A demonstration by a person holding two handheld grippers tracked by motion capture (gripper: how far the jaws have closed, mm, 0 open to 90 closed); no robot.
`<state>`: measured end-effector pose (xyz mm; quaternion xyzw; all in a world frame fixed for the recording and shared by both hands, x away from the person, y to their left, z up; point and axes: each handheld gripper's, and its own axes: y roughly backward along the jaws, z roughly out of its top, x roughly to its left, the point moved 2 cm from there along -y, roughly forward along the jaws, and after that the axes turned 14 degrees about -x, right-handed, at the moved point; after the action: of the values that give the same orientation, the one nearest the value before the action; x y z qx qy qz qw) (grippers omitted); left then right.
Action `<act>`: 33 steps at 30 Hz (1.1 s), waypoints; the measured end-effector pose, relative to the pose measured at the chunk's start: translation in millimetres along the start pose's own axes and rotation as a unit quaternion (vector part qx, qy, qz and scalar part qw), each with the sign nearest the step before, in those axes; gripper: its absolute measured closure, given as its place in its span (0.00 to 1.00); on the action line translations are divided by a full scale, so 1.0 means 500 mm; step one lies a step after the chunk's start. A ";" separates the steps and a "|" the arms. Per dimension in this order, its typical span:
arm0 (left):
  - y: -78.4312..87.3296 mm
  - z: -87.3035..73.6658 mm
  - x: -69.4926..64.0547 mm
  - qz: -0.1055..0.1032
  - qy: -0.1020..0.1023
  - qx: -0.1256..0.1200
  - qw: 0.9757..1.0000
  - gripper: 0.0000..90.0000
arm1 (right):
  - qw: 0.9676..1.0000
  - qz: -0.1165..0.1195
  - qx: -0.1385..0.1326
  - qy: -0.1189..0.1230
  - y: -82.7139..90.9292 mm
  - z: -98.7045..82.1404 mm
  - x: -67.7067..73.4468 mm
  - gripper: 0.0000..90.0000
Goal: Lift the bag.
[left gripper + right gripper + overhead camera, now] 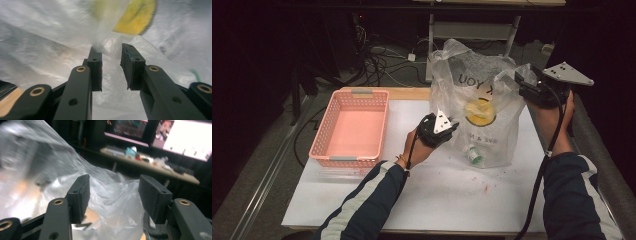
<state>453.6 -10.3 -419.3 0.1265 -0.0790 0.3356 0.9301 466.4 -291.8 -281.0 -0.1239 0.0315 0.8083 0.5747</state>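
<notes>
A clear plastic bag (492,135) with dark lettering and a yellow round print (480,113) stands on the white table (437,195). A small green and white item (474,156) lies inside at its bottom. My left gripper (451,127) presses against the bag's left side. In the left gripper view its jaws (111,50) stand a little apart, with a fold of the bag (50,37) between their tips. My right gripper (521,80) is raised at the bag's upper right corner. Its jaws (115,180) stand wide open around crumpled plastic of the bag (112,202).
An empty pink basket (352,127) sits on the table's left side. Cables (377,65) lie on the floor beyond the table, next to a desk frame (472,30). Monitors (185,137) glow in the background of the right gripper view.
</notes>
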 end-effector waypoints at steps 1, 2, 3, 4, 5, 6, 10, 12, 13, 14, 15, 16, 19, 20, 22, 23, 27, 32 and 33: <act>-0.002 0.002 0.004 0.003 0.004 -0.002 1.000 0.77 | 1.000 0.007 -0.007 -0.001 0.007 0.008 0.006 0.47; -0.003 0.006 0.006 0.007 0.005 -0.003 1.000 0.76 | 1.000 0.013 -0.013 0.000 0.015 0.016 0.012 0.46; -0.003 0.009 0.009 0.011 0.005 -0.005 1.000 0.76 | 1.000 0.016 -0.021 0.002 0.024 0.022 0.019 0.46; -0.003 0.012 0.011 0.011 0.006 -0.006 1.000 0.75 | 0.999 0.026 -0.028 0.003 0.033 0.028 0.026 0.45; -0.002 0.015 0.012 0.012 0.005 -0.007 1.000 0.75 | 0.999 0.036 -0.032 0.006 0.043 0.033 0.035 0.44; -0.001 0.017 0.013 0.012 0.002 -0.007 1.000 0.72 | 0.998 0.042 -0.035 0.014 0.052 0.036 0.044 0.43; 0.007 0.021 0.017 0.015 -0.002 -0.007 1.000 0.71 | 0.996 0.061 -0.050 0.036 0.090 0.046 0.072 0.41; 0.009 0.023 0.019 0.017 -0.001 -0.010 1.000 0.71 | 0.996 0.061 -0.061 0.036 0.105 0.054 0.075 0.40; 0.009 0.023 0.019 0.017 -0.001 -0.010 1.000 0.71 | 0.995 0.060 -0.065 0.035 0.111 0.059 0.076 0.39; 0.011 0.025 0.019 0.017 -0.004 -0.010 1.000 0.71 | 0.995 0.057 -0.069 0.035 0.115 0.064 0.075 0.39; 0.011 0.025 0.019 0.017 -0.004 -0.010 1.000 0.71 | 0.995 0.057 -0.069 0.035 0.115 0.064 0.075 0.39; 0.012 0.028 0.018 0.017 -0.008 -0.010 1.000 0.71 | 0.995 0.061 -0.065 0.038 0.117 0.074 0.072 0.37; 0.016 0.032 0.018 0.016 -0.012 -0.011 1.000 0.71 | 0.996 0.055 -0.057 0.031 0.117 0.079 0.064 0.35; 0.017 0.033 0.020 0.014 -0.015 -0.009 1.000 0.71 | 0.997 0.050 -0.057 0.030 0.119 0.080 0.064 0.34; 0.019 0.034 0.022 0.017 -0.015 -0.009 1.000 0.71 | 0.996 0.051 -0.060 0.031 0.124 0.082 0.068 0.31; 0.020 0.035 0.024 0.015 -0.014 -0.009 1.000 0.72 | 0.996 0.052 -0.062 0.031 0.127 0.082 0.072 0.29; 0.030 0.039 0.029 0.016 -0.017 -0.009 1.000 0.71 | 0.995 0.069 -0.062 0.033 0.138 0.083 0.095 0.23; 0.067 0.052 0.041 0.009 -0.026 -0.005 1.000 0.54 | 0.994 0.087 -0.053 0.035 0.154 0.057 0.125 0.21; 0.078 0.055 0.044 0.009 -0.030 -0.005 0.999 0.50 | 0.994 0.090 -0.047 0.036 0.157 0.048 0.131 0.21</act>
<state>443.4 24.1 -381.0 0.1316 -0.1096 0.3398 0.9248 368.9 -253.4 -280.6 -0.1765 0.0248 0.8524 0.4916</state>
